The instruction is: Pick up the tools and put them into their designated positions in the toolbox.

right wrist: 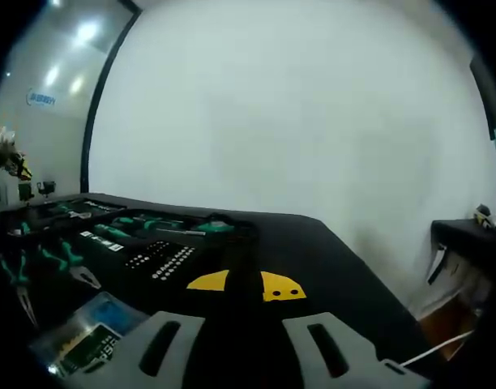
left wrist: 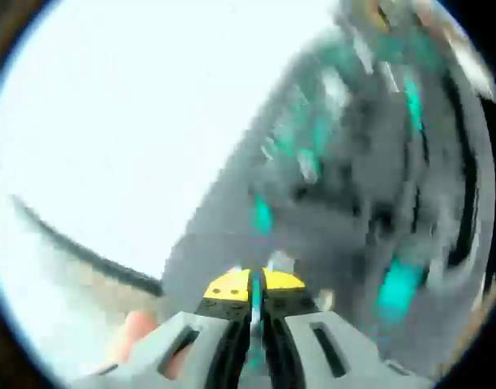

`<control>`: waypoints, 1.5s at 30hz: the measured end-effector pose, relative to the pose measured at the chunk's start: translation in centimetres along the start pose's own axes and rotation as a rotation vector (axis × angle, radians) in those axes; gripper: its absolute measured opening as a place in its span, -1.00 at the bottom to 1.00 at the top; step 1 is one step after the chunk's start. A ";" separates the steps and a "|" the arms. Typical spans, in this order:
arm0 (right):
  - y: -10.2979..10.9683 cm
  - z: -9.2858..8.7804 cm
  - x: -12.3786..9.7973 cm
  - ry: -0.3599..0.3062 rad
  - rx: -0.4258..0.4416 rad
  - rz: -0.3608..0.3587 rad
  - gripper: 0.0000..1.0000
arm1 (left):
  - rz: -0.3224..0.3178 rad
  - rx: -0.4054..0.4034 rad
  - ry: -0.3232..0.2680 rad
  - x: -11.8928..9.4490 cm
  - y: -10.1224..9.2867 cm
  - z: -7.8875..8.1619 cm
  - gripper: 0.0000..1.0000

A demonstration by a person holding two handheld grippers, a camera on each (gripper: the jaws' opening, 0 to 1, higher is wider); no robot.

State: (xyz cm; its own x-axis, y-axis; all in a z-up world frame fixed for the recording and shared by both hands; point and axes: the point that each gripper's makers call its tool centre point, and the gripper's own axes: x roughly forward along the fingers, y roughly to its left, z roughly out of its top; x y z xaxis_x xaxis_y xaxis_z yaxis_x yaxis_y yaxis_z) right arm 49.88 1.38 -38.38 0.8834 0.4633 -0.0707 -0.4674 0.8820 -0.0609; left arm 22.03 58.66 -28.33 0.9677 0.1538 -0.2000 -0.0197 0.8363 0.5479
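Note:
The left gripper view is badly motion-blurred. My left gripper (left wrist: 256,284) has its yellow-tipped jaws pressed together on a thin teal tool (left wrist: 255,312), with a small silvery end (left wrist: 277,261) poking out past the tips. Beyond it spreads the grey toolbox tray (left wrist: 353,186), smeared, with teal-handled tools (left wrist: 398,288) in it. In the right gripper view my right gripper (right wrist: 245,284) hovers over a black table (right wrist: 329,259). A slim dark tool (right wrist: 240,247) stands in the narrow gap between its yellow tips. The open toolbox (right wrist: 37,243) lies to the left with green-handled pliers (right wrist: 66,259) and rows of bits (right wrist: 163,259).
A white wall (right wrist: 297,105) rises behind the black table. A dark side shelf (right wrist: 467,235) stands at the right with a white cable (right wrist: 430,348) below it. A blue-labelled packet (right wrist: 90,332) lies near the toolbox. A person's hand (left wrist: 134,336) shows beside the left gripper.

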 end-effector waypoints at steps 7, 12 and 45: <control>0.0 -0.1 0.0 0.000 0.003 0.001 -0.79 | 0.596 -0.710 -0.855 -9.5 9.4 6.6 0.25; -0.1 0.0 -0.1 0.000 0.018 0.001 -0.78 | 0.777 -0.404 -0.706 -9.3 9.6 7.2 0.08; 0.4 -0.2 0.1 0.000 0.065 0.041 -0.77 | -0.813 0.828 0.914 1.2 -3.6 -16.5 -0.12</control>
State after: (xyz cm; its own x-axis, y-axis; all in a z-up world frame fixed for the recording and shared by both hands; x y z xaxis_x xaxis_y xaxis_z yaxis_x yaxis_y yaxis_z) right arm 49.81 1.73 -38.60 0.8636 0.4992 -0.0714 -0.5000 0.8660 0.0072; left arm 19.09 64.51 -43.91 0.1457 0.3341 -0.9312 0.8887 0.3693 0.2716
